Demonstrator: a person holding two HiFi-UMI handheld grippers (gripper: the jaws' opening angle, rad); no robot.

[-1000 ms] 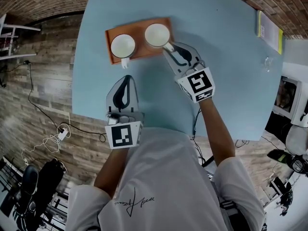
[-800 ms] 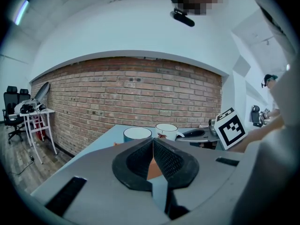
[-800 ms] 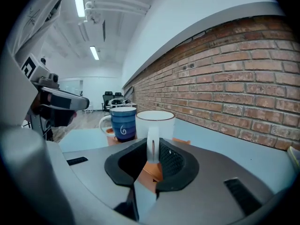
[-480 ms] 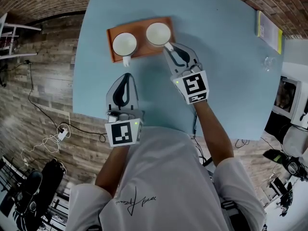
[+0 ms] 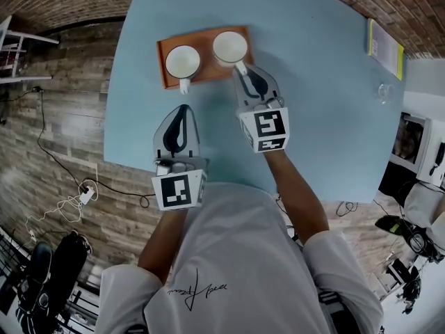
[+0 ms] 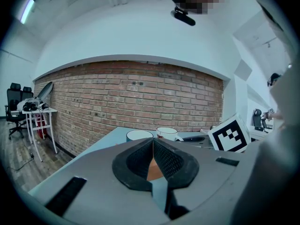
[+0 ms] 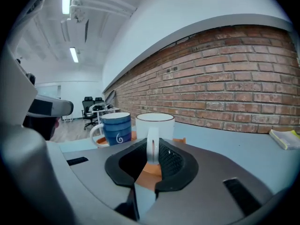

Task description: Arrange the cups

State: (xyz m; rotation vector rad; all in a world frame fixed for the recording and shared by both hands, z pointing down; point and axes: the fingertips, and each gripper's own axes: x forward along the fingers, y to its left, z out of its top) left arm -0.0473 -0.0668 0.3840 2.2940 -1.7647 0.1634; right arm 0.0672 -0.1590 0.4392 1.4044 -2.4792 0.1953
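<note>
An orange tray [image 5: 205,76] lies at the far side of the light blue table [image 5: 320,124] and carries two cups. The left cup [image 5: 182,62] is blue outside [image 7: 116,128], with its handle toward me. My right gripper [image 5: 242,69] is shut on the handle [image 7: 152,144] of the white cup [image 5: 229,47], which stands upright on the tray [image 7: 179,140]. Nearer me, short of the tray, my left gripper [image 5: 181,110] is shut with nothing in it. Both cups [image 6: 139,135] [image 6: 167,132] show beyond its closed jaws in the left gripper view.
A yellow-edged book [image 5: 384,46] lies at the table's far right edge, with a small clear object [image 5: 384,92] near it. The table's rounded left edge [image 5: 115,103] drops to a wooden floor with cables. A brick wall stands behind the table.
My right gripper has pivoted: its marker cube swung left, toward the left gripper, while its tips stayed at the white cup's handle. The left gripper has not moved.
</note>
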